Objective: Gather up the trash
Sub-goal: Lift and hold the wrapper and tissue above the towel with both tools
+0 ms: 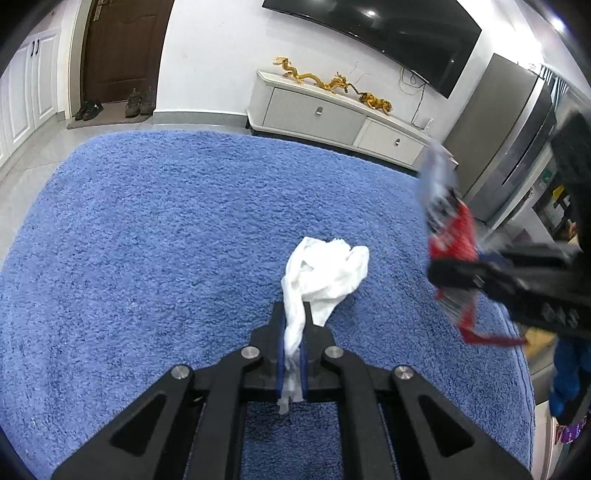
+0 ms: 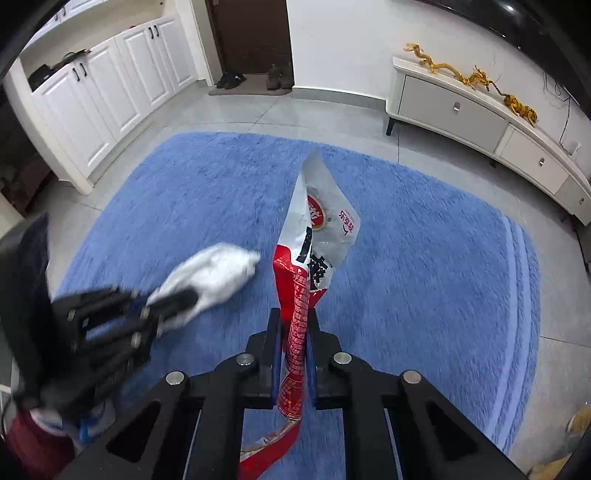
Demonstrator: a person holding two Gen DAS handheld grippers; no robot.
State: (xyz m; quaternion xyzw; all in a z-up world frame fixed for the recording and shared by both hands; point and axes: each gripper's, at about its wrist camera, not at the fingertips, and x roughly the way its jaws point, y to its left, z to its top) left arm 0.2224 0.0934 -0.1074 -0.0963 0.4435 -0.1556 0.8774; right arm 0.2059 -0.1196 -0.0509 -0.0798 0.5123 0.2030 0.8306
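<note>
My left gripper (image 1: 293,314) is shut on a crumpled white tissue (image 1: 325,273) and holds it above the blue rug (image 1: 166,240). My right gripper (image 2: 293,317) is shut on a red and white snack wrapper (image 2: 317,236), which stands up from the jaws above the rug (image 2: 424,258). The right gripper with the wrapper (image 1: 450,236) shows blurred at the right of the left wrist view. The left gripper (image 2: 181,299) with the tissue (image 2: 218,273) shows blurred at the left of the right wrist view.
A white TV cabinet (image 1: 332,118) with gold dragon figures (image 1: 332,83) stands along the far wall under a TV (image 1: 388,33). A steel fridge (image 1: 509,147) is at the right. White cupboards (image 2: 96,99) and a brown door (image 2: 251,33) with shoes lie beyond the rug.
</note>
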